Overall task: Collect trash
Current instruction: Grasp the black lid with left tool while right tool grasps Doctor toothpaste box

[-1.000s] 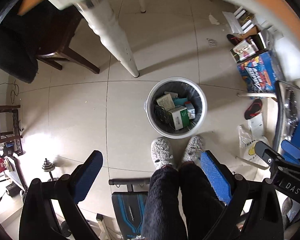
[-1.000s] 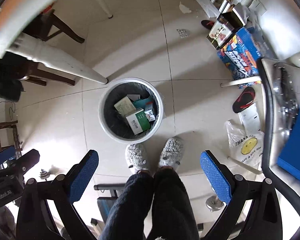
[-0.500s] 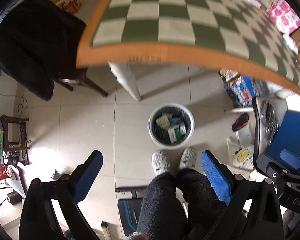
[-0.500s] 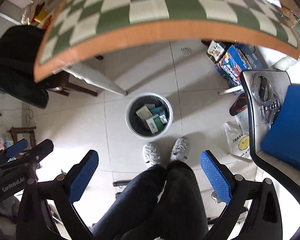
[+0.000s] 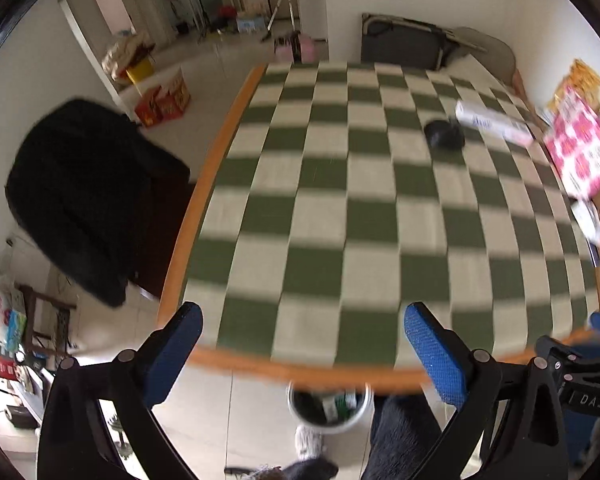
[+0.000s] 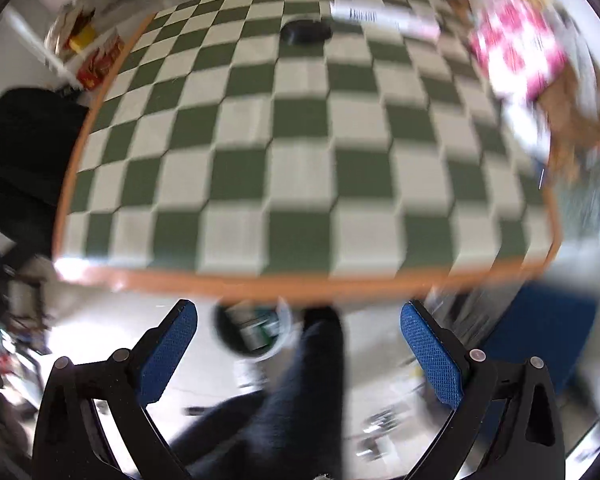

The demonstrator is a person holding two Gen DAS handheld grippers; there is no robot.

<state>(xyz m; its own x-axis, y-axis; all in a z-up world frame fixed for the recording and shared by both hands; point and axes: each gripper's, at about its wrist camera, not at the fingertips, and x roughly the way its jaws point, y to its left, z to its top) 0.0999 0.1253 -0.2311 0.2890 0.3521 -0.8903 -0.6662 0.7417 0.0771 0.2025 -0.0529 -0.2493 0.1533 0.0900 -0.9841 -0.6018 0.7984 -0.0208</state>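
Green-and-cream checks cover the counter (image 5: 340, 216), which has an orange rim along its near and left edges. Both views are smeared by motion blur. The left gripper (image 5: 304, 356) is spread wide, its blue pads well apart and nothing between them; it hangs just off the counter's near edge. The right gripper (image 6: 298, 344) is equally wide and empty, at the same near edge.

On the far right part of the counter lies a dark round object (image 5: 444, 135), too blurred to identify, and just beside it a long white box (image 5: 494, 123) set at a slant. A pink-and-white patterned package (image 5: 582, 152) sits at the right edge.

Below the near rim, on the tiled floor, stands the white trash bin (image 5: 327, 404), partly hidden by the rim, with small boxes inside. The person's dark trouser legs (image 5: 404, 432) are beside it. A black garment (image 5: 84, 196) drapes over a chair left of the counter.
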